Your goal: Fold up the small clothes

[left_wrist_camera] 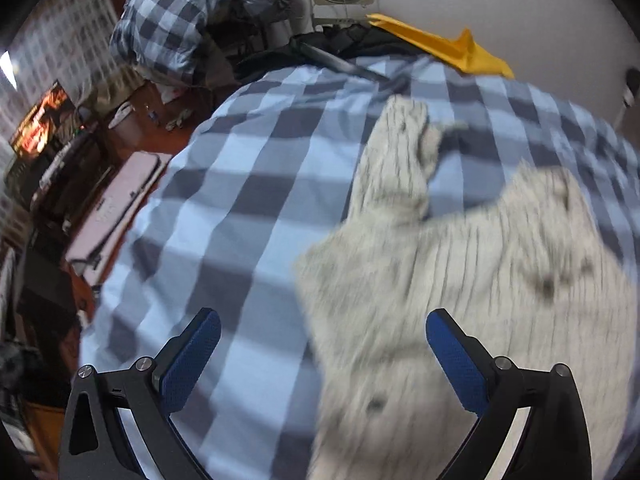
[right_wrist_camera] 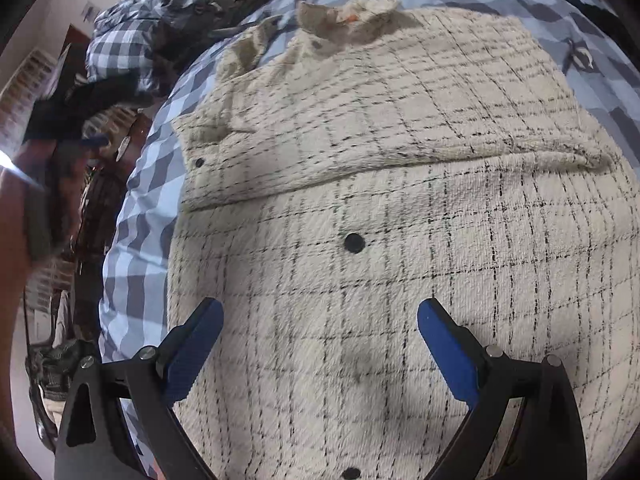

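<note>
Blurring hides detail in left view; cream black-checked woven shirt [right_wrist_camera: 360,208] lies on blue-checked bed sheet [left_wrist_camera: 224,208], under both hand-held grippers, left [left_wrist_camera: 323,356] & right [right_wrist_camera: 320,344], jaws wide apart, empty.

Below me lies a cream tweed jacket [right_wrist_camera: 400,208] crossed with thin black check lines and set with round black buttons [right_wrist_camera: 354,243]. It is spread flat on the blue-and-grey checked bed cover [left_wrist_camera: 248,184], collar [right_wrist_camera: 348,12] at the far end. One side is folded across the front, its edge making a soft ridge. A sleeve [left_wrist_camera: 396,168] reaches away over the cover.
</note>
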`<state>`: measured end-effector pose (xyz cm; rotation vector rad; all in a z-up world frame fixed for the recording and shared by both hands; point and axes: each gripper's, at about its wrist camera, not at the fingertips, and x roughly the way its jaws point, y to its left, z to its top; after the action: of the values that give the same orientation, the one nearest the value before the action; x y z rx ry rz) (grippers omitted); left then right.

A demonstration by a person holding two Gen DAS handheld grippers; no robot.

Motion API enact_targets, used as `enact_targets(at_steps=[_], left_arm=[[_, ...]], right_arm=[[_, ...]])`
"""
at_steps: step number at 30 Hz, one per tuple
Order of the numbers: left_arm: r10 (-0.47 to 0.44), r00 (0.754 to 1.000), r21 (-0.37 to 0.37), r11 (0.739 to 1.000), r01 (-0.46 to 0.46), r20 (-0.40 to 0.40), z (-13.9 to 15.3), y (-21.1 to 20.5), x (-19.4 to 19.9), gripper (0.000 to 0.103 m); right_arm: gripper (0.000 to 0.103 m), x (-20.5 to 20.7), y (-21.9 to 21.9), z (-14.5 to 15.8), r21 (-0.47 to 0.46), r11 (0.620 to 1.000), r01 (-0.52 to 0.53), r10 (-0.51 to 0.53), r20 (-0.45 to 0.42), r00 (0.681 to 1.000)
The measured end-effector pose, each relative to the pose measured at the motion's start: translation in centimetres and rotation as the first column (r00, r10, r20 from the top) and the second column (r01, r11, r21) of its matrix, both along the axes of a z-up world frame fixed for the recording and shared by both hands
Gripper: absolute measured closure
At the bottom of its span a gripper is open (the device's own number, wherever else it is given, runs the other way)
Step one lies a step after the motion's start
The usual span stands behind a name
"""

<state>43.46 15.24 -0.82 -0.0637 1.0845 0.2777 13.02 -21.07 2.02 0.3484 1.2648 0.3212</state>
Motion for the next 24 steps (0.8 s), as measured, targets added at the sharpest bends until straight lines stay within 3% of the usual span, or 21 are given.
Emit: enact_targets(at_steps=[3,8,10,13,15,16,17,18,19,21,24], left_arm=[[0.026,0.999,-0.036,0.999,-0.025,0.034,-1.1,-0.1,4.6,0.000],[-0.001,0.995,-0.024,1.000,0.003,0.098,-3.3,-2.1,11.2,0.000],[-0.021,0.997,0.011,1.000,0.020,0.079,-5.0,-3.1,13.5,0.000],[-0.029,0.999,-0.023,0.999,0.028,-0.032,-8.6,-3.6,16.4,0.000],[-0.013,0.997,0.007,1.000,0.013,-0.076,-10.1,-3.5,17.2,0.001],[0.005,0.995,0.048,0.999,0.000,-0.099,-10.4,-3.3,17.3,0.025],[0.032,0.988,0.088,0.996,-0.019,-0.149,-10.9,-2.8,17.3,0.084],[0.071,0.979,0.079,0.995,-0.057,-0.192,-11.0,-1.8,17.1,0.093],[0.114,0.972,0.016,0.993,-0.113,-0.204,-10.6,-0.3,16.6,0.095],[0.220,0.965,-0.144,0.960,-0.240,-0.143,-7.9,3.5,14.4,0.098],[0.320,0.945,-0.156,0.932,-0.326,-0.065,-2.4,8.0,10.4,0.099]], right_arm=[[0.007,0.1,-1.3,-0.6,0.098,0.994,0.052,-0.052,-0.008,0.999],[0.007,0.4,-1.8,-1.6,0.062,0.991,0.118,-0.119,0.011,0.993],[0.007,0.5,-1.7,-2.0,0.061,0.990,0.128,-0.128,-0.003,0.992],[0.007,0.6,-1.5,-2.5,0.035,0.991,0.131,-0.131,-0.005,0.991],[0.007,0.8,-1.5,-3.1,0.043,0.990,0.136,-0.135,-0.028,0.990],[0.007,0.8,-1.6,-3.5,0.050,0.990,0.132,-0.130,-0.046,0.990],[0.007,0.9,-1.4,-4.1,0.051,0.991,0.121,-0.117,-0.073,0.990],[0.007,1.0,-1.2,-4.3,0.046,0.992,0.116,-0.112,-0.081,0.990],[0.007,0.9,-1.1,-4.3,0.042,0.993,0.114,-0.110,-0.078,0.991],[0.007,0.9,-0.8,-4.0,0.043,0.993,0.112,-0.108,-0.068,0.992],[0.007,0.9,-0.5,-3.3,0.051,0.994,0.093,-0.091,-0.045,0.995]])
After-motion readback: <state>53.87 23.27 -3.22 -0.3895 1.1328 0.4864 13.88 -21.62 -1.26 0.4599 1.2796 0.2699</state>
